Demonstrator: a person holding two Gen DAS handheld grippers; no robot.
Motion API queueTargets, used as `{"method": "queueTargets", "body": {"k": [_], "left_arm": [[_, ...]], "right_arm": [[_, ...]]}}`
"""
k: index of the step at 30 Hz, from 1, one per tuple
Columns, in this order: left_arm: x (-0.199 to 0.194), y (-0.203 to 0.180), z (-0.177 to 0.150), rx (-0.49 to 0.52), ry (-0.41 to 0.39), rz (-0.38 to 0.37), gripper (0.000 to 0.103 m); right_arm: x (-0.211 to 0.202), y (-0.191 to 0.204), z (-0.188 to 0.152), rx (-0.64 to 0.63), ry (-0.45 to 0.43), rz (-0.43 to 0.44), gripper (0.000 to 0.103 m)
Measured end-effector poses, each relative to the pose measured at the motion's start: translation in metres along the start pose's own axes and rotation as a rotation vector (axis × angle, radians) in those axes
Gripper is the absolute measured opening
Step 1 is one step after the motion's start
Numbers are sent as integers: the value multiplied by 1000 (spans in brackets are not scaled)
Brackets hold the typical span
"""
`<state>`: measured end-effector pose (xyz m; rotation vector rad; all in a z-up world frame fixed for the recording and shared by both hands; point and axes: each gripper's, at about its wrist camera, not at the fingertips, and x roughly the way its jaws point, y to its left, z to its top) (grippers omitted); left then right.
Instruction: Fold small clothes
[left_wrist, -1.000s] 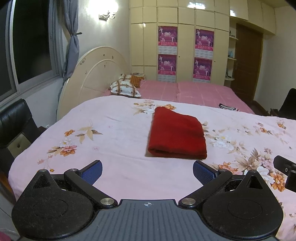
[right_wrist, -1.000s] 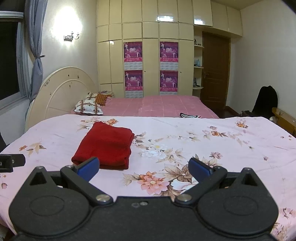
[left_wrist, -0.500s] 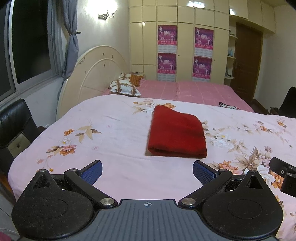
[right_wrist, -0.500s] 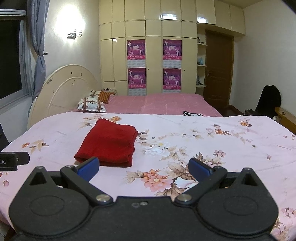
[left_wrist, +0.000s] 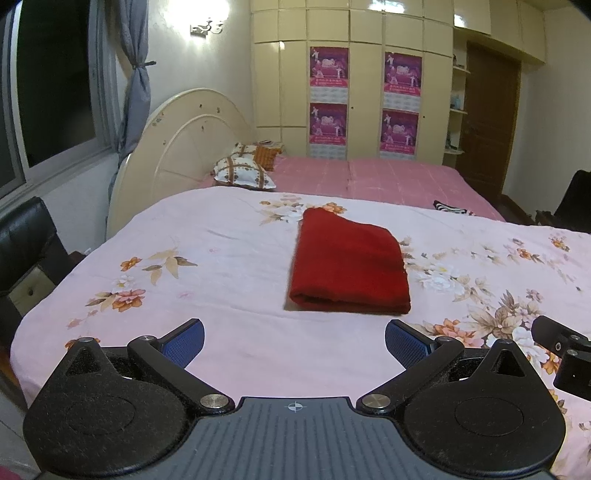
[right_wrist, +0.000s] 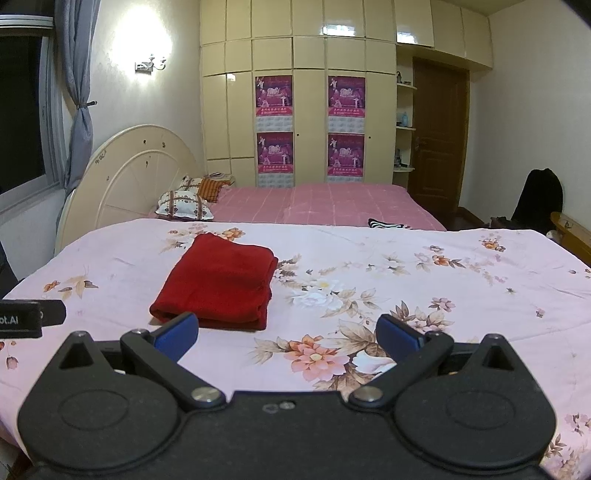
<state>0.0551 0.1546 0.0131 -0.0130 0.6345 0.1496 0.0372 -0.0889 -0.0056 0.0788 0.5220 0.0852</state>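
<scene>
Item: red garment (left_wrist: 349, 266), folded flat on the floral bedspread (left_wrist: 207, 266), unmoved this past second. My left gripper (left_wrist: 293, 338) and right gripper (right_wrist: 286, 332): fingers spread, empty, drawn slightly back on the near side. Folding looks complete.

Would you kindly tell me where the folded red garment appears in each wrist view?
Left wrist: the folded red garment lies centre, slightly right, on the floral sheet.
Right wrist: the folded red garment lies left of centre, its near edge behind the left blue fingertip.
Shared landmark: the checked pillow by the headboard.
</scene>
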Motion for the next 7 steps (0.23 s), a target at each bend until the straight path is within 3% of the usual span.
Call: {"method": "queueTargets", "body": {"k": [7], "left_arm": [[10,-2,4,-11,-27,-52,103]], "right_arm": [[10,-2,-1,1,12,-6,102]]}}
